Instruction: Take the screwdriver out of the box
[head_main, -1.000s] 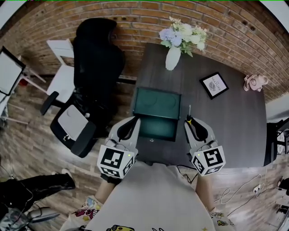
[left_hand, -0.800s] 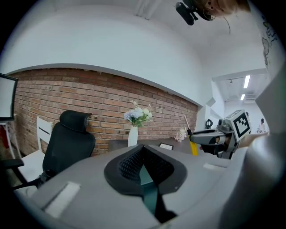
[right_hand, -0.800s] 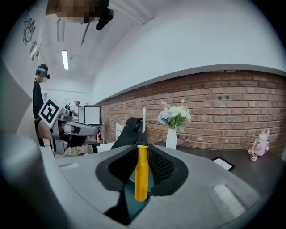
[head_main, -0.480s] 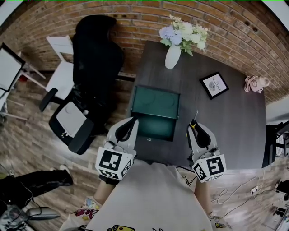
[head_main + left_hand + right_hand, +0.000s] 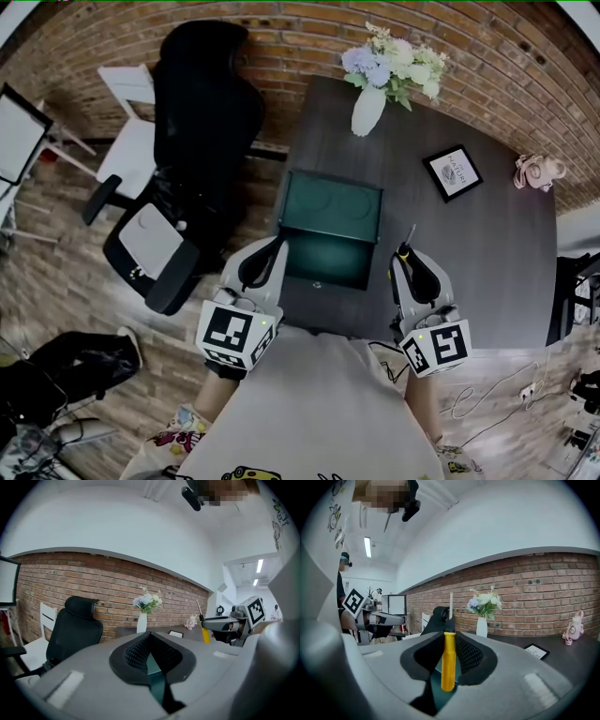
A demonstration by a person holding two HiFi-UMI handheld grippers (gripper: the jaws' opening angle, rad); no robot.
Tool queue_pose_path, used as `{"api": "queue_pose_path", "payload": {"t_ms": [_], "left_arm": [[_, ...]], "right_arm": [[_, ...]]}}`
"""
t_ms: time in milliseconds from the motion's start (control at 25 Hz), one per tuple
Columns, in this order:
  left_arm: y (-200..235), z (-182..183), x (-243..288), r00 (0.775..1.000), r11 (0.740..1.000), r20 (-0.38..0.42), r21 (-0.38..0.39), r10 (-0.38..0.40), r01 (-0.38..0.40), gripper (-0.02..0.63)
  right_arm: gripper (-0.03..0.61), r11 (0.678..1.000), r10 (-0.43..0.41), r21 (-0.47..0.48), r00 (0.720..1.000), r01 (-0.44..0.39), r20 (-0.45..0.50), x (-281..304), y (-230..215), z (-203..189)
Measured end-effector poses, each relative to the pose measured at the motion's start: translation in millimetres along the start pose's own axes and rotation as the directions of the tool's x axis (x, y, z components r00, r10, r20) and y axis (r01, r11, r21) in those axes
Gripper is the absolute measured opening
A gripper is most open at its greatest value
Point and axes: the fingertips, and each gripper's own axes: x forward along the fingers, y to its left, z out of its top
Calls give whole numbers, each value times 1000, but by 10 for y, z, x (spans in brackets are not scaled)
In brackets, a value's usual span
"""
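Screwdriver (image 5: 448, 660) was out of the box, upright in the right gripper (image 5: 409, 262)

Pinched only at mid-handle, it could likely pivot or slide down between the pads if the hand rolled or the squeeze eased; the right fingers (image 5: 472, 656) stood roughly half apart, clamped on the yellow handle, shaft rising past the tips; the left gripper (image 5: 151, 658) was clenched on nothing; beyond and between both pairs of fingers lay the open green box (image 5: 326, 255) on the table (image 5: 487, 253).
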Motion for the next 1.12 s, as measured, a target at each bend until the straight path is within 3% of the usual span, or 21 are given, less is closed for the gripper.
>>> {"api": "queue_pose_path", "payload": {"t_ms": [1120], "left_arm": [[5,-68,-23,1000,1000,-12,-4,-5,5,-2]], "right_arm": [[81,999,-4,33,1000,4,-5,3,47,-55]]}}
